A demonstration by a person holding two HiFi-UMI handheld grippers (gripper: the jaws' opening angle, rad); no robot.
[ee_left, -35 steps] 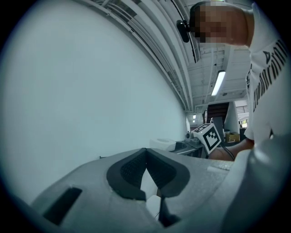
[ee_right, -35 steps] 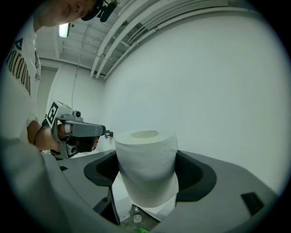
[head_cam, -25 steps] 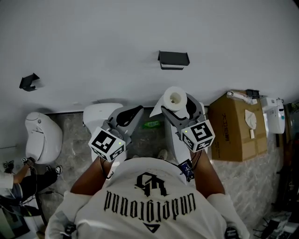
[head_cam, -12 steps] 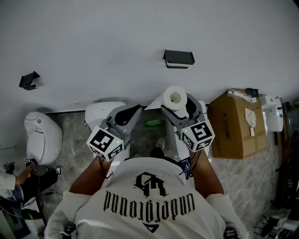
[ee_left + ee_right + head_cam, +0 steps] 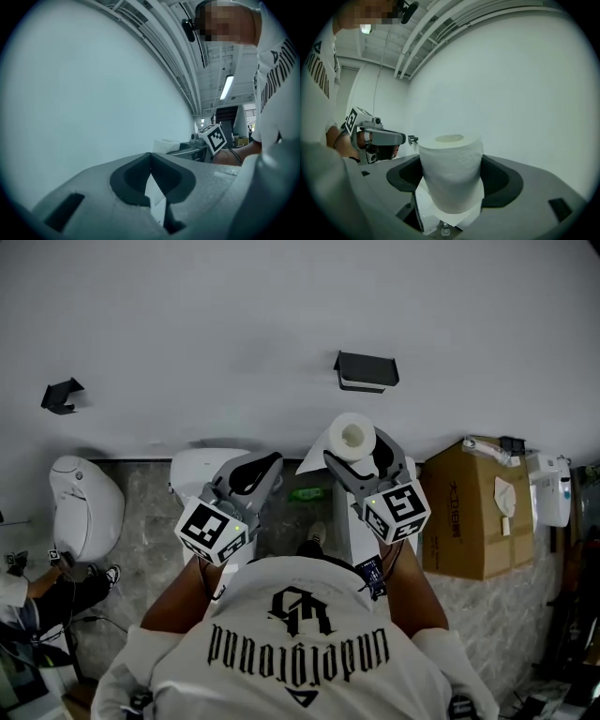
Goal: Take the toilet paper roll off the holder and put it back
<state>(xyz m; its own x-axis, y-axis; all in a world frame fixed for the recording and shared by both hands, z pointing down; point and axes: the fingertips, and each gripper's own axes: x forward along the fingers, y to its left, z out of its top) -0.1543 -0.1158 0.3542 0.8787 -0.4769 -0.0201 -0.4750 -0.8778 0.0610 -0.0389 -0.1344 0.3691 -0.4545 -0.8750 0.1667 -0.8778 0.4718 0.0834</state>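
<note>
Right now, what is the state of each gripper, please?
Left gripper: closed, jaws together, holding nothing.
Right gripper: closed on the toilet paper roll, which stands upright between its jaws.

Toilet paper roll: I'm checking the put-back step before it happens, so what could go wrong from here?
The right gripper holds the toilet paper roll by its soft sides, so it may slip or crush. Its loose sheet hangs free and could snag. The holder is apart on the wall; misalignment could knock the roll loose.
</note>
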